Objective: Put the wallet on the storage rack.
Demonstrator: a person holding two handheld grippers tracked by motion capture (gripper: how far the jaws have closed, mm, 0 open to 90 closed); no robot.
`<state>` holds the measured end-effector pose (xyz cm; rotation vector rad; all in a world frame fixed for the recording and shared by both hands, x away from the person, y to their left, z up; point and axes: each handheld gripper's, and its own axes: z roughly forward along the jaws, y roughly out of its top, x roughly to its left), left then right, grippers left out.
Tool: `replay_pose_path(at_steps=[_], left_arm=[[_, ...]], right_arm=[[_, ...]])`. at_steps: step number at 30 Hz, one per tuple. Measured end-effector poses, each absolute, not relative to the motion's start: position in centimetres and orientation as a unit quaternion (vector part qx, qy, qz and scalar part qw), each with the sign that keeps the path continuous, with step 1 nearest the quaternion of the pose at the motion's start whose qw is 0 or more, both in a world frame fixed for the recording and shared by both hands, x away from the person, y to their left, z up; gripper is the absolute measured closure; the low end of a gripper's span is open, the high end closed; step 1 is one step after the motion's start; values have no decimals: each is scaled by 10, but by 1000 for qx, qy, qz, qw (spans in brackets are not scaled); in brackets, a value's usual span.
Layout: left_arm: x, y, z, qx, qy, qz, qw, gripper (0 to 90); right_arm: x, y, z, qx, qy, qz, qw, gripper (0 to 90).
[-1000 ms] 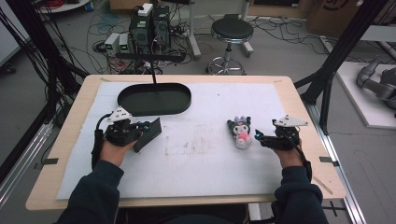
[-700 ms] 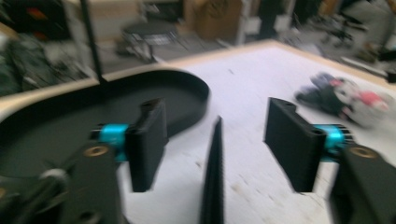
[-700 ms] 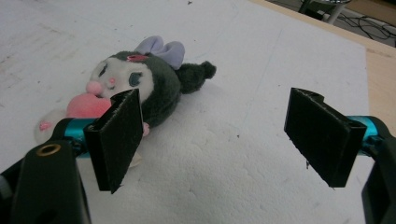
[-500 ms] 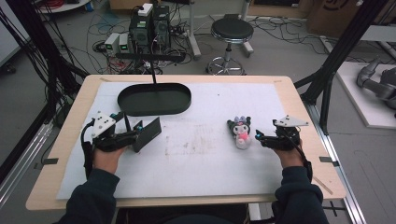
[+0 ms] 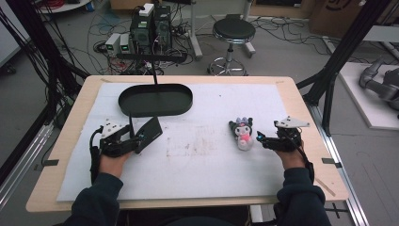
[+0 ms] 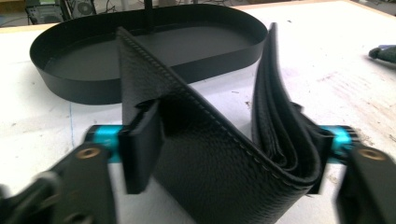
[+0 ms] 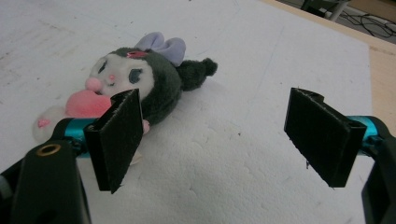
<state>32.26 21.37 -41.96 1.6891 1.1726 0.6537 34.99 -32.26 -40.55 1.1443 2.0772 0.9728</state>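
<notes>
White foam sheet covers the worktop [image 5: 197, 197]. One black wallet [image 6: 219, 154], half open, is clamped in the left hand-held gripper [image 5: 136, 140] near one oval tray [image 5: 155, 100]; its leather looks supple and probably slippery. The right hand-held gripper [image 7: 224, 130] is wide open and empty beside one soft plush toy [image 7: 135, 84].

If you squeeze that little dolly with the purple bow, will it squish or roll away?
The plush doll looks soft and fuzzy, so it would probably squish, not break. It lies flat on the white foam sheet, so rolling seems unlikely. It is probably light.
</notes>
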Motion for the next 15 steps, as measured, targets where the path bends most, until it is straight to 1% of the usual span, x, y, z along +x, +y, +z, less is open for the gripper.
replay_pose_path(at_steps=[1, 2, 3, 4, 5, 6, 11, 15], left_arm=[[323, 214, -420, 690, 479, 267, 472, 438], [323, 214, -420, 691, 475, 265, 476, 438], [322, 214, -419, 694, 468, 264, 478, 580], [322, 214, -419, 694, 468, 264, 478, 649], [322, 214, -418, 696, 465, 266, 478, 649], [323, 215, -417, 696, 464, 261, 481, 741], [325, 217, -413, 697, 463, 259, 483, 756], [329, 220, -403, 692, 450, 277, 491, 758]], right_arm=[[350, -323, -406, 428, 777, 364, 285, 200], [350, -322, -406, 429, 777, 363, 284, 200], [350, -322, -406, 429, 777, 363, 284, 200], [350, -322, -407, 429, 778, 362, 283, 201], [350, -322, -407, 429, 778, 362, 283, 201], [350, -322, -407, 430, 778, 362, 282, 201], [349, -324, -406, 431, 775, 364, 285, 201], [349, -324, -406, 431, 774, 367, 285, 201]])
